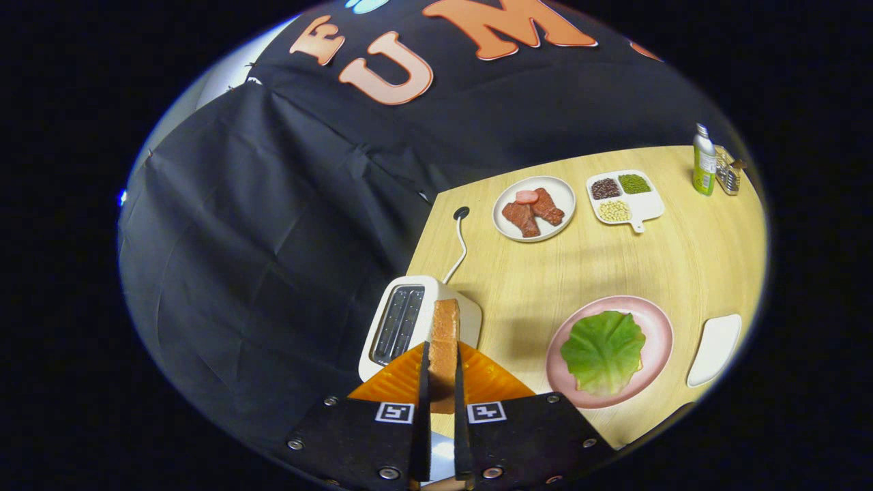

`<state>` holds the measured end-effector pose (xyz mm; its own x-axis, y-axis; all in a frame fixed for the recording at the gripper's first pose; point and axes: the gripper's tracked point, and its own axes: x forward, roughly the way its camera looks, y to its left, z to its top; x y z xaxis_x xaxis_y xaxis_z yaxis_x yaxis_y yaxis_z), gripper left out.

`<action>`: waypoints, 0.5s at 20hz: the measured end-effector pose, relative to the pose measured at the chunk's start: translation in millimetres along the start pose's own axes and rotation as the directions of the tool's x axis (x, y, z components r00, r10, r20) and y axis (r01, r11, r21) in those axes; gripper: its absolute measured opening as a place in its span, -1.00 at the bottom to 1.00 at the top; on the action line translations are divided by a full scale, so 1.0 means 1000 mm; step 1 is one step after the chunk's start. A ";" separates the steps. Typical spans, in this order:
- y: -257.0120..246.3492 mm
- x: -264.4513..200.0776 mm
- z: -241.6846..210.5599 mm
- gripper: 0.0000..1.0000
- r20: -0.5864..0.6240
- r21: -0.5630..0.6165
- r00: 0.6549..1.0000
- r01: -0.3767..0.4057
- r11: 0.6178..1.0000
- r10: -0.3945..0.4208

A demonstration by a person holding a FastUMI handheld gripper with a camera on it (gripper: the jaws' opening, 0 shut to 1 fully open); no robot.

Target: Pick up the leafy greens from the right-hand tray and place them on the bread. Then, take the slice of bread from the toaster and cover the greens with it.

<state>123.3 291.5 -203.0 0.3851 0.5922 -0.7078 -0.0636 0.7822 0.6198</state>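
Note:
My gripper (442, 365) is shut on a slice of toasted bread (444, 341), held upright and edge-on between both fingers, lifted above the white toaster (402, 324). The toaster's slots look empty. To the right of the fingers a pink plate (655, 327) carries the leafy greens (603, 350), which lie spread over what is beneath them; a sliver of bread peeks out at the leaf's right edge. A white tray (715, 349) lies further right, beyond the plate.
A white cord (460, 249) runs from the toaster to a hole in the wooden table (682, 259). Further back stand a plate of meat pieces (534, 208), a divided dish of beans (624, 196), a green bottle (703, 161) and a small rack (728, 177).

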 end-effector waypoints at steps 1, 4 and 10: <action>-0.012 -0.004 0.000 -0.72 0.010 0.016 1.000 -0.008 1.000 0.008; -0.051 -0.012 0.000 -0.72 0.033 0.067 0.999 -0.006 0.998 0.004; -0.100 -0.017 -0.007 -0.74 0.054 0.111 0.998 -0.030 0.993 0.024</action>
<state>116.3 204.9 -255.1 0.4327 0.5994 -0.6734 0.0279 0.7377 0.6746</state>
